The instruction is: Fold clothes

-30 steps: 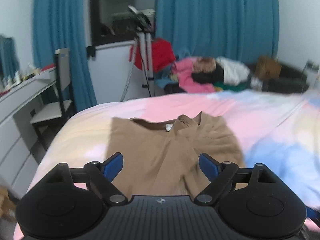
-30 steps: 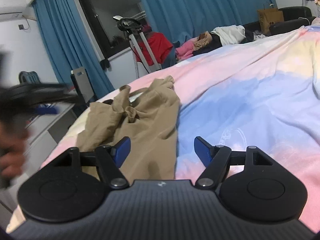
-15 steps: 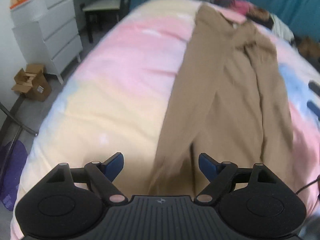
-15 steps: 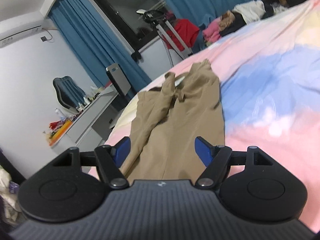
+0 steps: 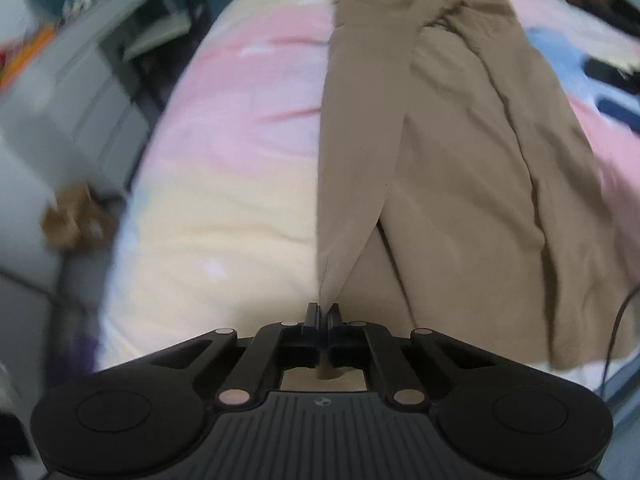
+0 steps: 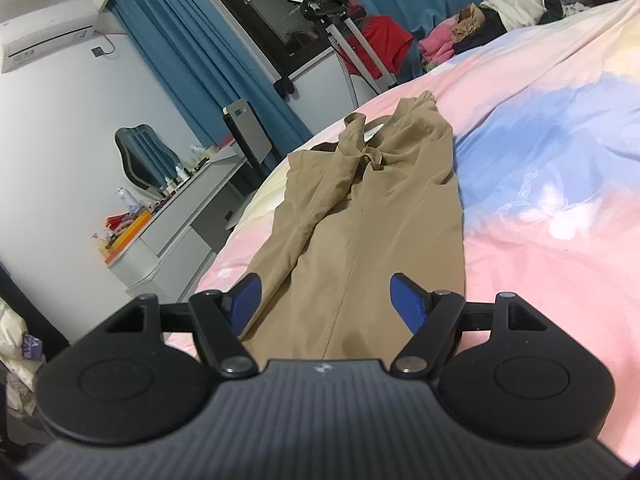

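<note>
Tan trousers (image 5: 452, 152) lie lengthwise on the bed, waistband at the far end. My left gripper (image 5: 322, 312) is shut on the hem of the left trouser leg, and the cloth rises in a taut ridge from the fingers. In the right wrist view the same trousers (image 6: 360, 220) stretch away from me. My right gripper (image 6: 332, 294) hovers open over the near end of the other leg, blue pads on either side of the cloth and not touching it.
The bed has a pastel pink, yellow and blue sheet (image 6: 552, 184). A white desk with drawers (image 6: 176, 232) and a cardboard box (image 5: 72, 216) on the floor stand to the left. A clothes pile (image 6: 480, 24) and a red garment on a stand (image 6: 380, 46) are at the far end.
My left gripper has closed on the trouser leg hem and pulled it up taut. My right gripper has moved closer over the other leg and stays open.
</note>
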Motion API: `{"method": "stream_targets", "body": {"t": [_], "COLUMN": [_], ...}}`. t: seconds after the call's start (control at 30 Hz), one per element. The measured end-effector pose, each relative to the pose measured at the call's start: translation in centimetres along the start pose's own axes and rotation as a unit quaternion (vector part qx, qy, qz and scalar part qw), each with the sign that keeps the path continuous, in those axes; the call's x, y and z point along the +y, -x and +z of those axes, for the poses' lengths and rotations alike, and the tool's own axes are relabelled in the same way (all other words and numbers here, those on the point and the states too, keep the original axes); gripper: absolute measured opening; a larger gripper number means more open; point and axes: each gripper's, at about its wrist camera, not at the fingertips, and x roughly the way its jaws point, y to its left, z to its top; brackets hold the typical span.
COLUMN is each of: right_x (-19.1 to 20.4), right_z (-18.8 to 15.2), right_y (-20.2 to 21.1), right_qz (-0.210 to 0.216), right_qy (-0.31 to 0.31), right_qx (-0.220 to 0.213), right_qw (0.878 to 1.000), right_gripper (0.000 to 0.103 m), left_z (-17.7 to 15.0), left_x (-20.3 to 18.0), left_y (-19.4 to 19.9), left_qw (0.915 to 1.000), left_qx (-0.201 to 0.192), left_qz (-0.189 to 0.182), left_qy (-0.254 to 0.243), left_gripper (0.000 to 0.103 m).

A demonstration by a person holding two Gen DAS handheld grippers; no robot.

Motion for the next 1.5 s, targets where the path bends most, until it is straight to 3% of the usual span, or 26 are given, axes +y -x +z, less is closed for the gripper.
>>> {"method": "stream_targets", "body": {"t": [0.13, 0.23, 0.33, 0.47, 0.57, 0.67, 0.73, 0.83, 0.9, 0.97, 1.0, 1.03, 1.1, 1.17, 1.3, 1.37, 1.5], "right_x": [-0.2, -0.5, -1.2, -1.4, -1.4, -1.4, -1.2, -1.0, -1.2, -1.3, -1.2, -1.1, -0.7, -0.1, 0.1, 0.2, 0.7], "right_z": [0.2, 0.3, 0.0, -0.4, -0.6, -0.9, -0.9, -0.9, -1.0, -1.0, -1.1, -1.1, -1.2, -1.7, -3.5, -4.3, -6.1], "right_y": [-0.3, -0.6, -1.1, -1.5, -1.8, -2.1, -2.1, -2.2, -2.0, -1.6, -1.2, -0.8, 0.1, 1.0, 2.8, 3.5, 4.3], "right_qz": [0.011, 0.022, 0.042, 0.066, 0.083, 0.1, 0.1, 0.09, 0.07, 0.046, 0.029, 0.012, -0.025, -0.063, -0.106, -0.107, -0.127], "right_qy": [-0.014, -0.021, -0.046, -0.063, -0.074, -0.085, -0.079, -0.067, -0.059, -0.047, -0.034, -0.021, 0.006, 0.032, 0.027, 0.02, 0.018], "right_qx": [0.001, 0.008, 0.028, 0.047, 0.061, 0.075, 0.077, 0.075, 0.075, 0.075, 0.075, 0.075, 0.077, 0.082, 0.108, 0.13, 0.182], "right_qw": [1.0, 1.0, 0.998, 0.995, 0.992, 0.989, 0.989, 0.991, 0.993, 0.995, 0.996, 0.997, 0.997, 0.994, 0.988, 0.986, 0.975], "right_gripper": [0.074, 0.074, 0.074, 0.073, 0.073, 0.073, 0.073, 0.074, 0.074, 0.074, 0.074, 0.074, 0.074, 0.074, 0.074, 0.073, 0.073], "left_z": [0.5, -0.3, -1.9, -3.4, -3.5, -3.2, -3.1, -2.8, -2.8, -2.7, -2.5, -2.3, -1.2, -0.7, -0.4, -0.4, -1.0], "left_x": [-1.8, -4.6, -7.0, -9.7, -10.2, -9.4, -8.7, -6.2, -4.3, -2.1, -0.8, 0.3, 1.4, 2.3, 4.1, 4.7, 5.6], "left_y": [3.7, 6.7, 7.4, 5.0, 2.3, 1.0, 1.4, 2.3, 3.2, 3.9, 3.9, 4.0, 3.4, 2.7, 0.4, -0.5, -2.8], "left_qw": [0.9946, 0.9849, 0.978, 0.9763, 0.9816, 0.9825, 0.9847, 0.9859, 0.9803, 0.9697, 0.9671, 0.9656, 0.9702, 0.9736, 0.9729, 0.9696, 0.9543], "left_qx": [-0.042, -0.088, -0.118, -0.116, -0.077, -0.049, -0.054, -0.077, -0.112, -0.146, -0.156, -0.167, -0.176, -0.154, -0.078, -0.051, 0.004], "left_qz": [0.036, 0.024, -0.001, -0.028, -0.059, -0.085, -0.089, -0.12, -0.16, -0.191, -0.185, -0.171, -0.118, -0.102, -0.144, -0.161, -0.216], "left_qy": [-0.088, -0.147, -0.172, -0.18, -0.165, -0.158, -0.14, -0.087, -0.026, 0.046, 0.078, 0.102, 0.119, 0.134, 0.163, 0.177, 0.207], "left_gripper": [0.003, 0.003, 0.003, 0.003, 0.005, 0.019, 0.052, 0.077, 0.086, 0.087, 0.087, 0.089, 0.094, 0.096, 0.095, 0.095, 0.09]}}
